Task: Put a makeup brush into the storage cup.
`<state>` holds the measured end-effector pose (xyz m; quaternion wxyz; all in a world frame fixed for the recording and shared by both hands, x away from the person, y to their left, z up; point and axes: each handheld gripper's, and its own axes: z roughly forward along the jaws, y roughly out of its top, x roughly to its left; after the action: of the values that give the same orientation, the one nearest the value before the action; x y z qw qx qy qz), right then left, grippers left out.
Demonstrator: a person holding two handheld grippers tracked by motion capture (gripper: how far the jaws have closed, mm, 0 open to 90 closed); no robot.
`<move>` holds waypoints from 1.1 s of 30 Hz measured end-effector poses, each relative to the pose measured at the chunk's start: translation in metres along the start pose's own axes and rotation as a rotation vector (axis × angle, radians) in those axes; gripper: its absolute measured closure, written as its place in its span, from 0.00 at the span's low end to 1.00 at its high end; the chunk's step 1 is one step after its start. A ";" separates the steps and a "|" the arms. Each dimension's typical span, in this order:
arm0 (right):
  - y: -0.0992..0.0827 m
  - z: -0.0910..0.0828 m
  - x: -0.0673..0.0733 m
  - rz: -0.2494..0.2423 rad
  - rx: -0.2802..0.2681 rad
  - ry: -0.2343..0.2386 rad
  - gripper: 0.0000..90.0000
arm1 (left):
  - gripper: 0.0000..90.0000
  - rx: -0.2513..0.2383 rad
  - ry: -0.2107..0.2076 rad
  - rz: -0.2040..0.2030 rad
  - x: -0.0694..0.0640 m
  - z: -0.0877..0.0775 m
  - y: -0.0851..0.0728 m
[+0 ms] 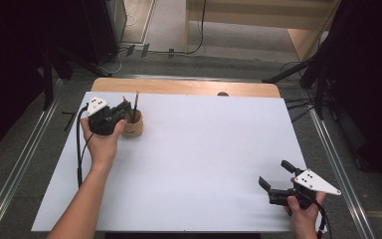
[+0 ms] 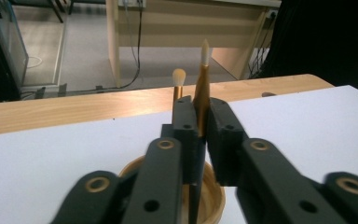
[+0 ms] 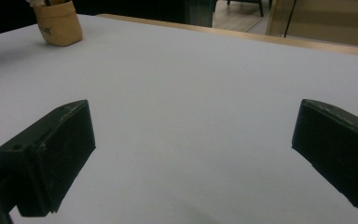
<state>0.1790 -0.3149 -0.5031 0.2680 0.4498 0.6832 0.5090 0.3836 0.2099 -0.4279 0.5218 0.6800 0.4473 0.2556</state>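
A wooden cup [image 1: 132,127] stands at the far left of the white table [image 1: 204,164], with thin brushes [image 1: 136,102] sticking up out of it. My left gripper [image 1: 127,110] hovers over the cup. In the left gripper view its jaws stand a narrow slit apart around a gold-handled brush [image 2: 204,70]; a sliver of table shows beside the handle, so the left gripper [image 2: 203,121] is barely open. A second brush [image 2: 179,79] rises behind the left jaw. The cup's rim [image 2: 214,200] lies just below. My right gripper [image 1: 276,174] rests wide open near the front right corner with nothing between its jaws [image 3: 193,154].
A bare wooden strip [image 1: 189,87] runs along the table's far edge. The cup [image 3: 59,25] sits far off in the right gripper view. Cables and dark stands line the floor beyond the table and to its right.
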 end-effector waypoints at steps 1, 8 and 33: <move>0.000 0.000 0.000 0.000 0.000 0.000 0.00 | 0.80 0.002 -0.007 -0.008 0.000 0.000 0.000; 0.000 -0.001 0.000 -0.001 -0.002 -0.002 0.00 | 0.16 0.002 -0.002 -0.030 0.001 -0.011 0.001; 0.000 0.000 0.001 0.006 0.000 -0.001 0.00 | 0.00 -0.022 -0.020 -0.026 0.016 -0.069 -0.033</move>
<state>0.1781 -0.3138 -0.5025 0.2670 0.4520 0.6818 0.5095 0.3232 0.2589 -0.4379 0.5369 0.6707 0.4481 0.2470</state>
